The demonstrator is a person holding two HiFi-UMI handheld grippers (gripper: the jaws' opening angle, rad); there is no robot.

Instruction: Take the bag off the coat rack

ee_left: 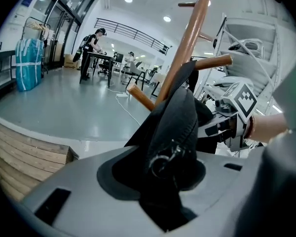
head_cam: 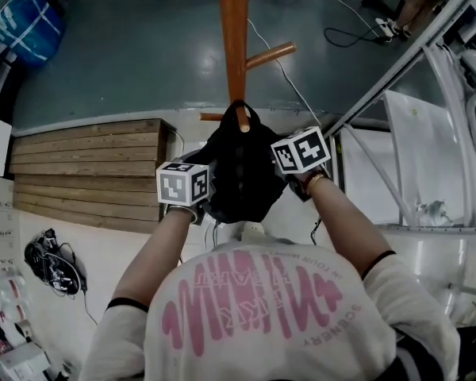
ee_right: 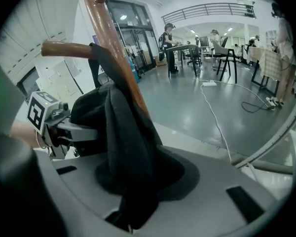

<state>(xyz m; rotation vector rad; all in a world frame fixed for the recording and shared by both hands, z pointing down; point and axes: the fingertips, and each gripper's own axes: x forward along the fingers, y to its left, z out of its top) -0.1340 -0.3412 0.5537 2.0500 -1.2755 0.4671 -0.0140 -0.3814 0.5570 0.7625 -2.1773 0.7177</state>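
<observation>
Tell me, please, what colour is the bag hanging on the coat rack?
The bag is black, clearest in the head view.

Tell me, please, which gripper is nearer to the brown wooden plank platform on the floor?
Left. The left gripper holds the black fabric bag on the side facing the platform; the right gripper holds the bag's opposite side, farther from it.

The coat rack's pole (head_cam: 233, 38) stands right behind the bag (head_cam: 238, 173), whose strap loops over a short peg (head_cam: 242, 121). A longer peg (head_cam: 271, 55) juts rightward higher up. A slanting white frame (head_cam: 397, 62) crowds the right side and a wooden platform (head_cam: 87, 173) the left. Beyond, the grey floor (head_cam: 143, 46) lies open.
</observation>
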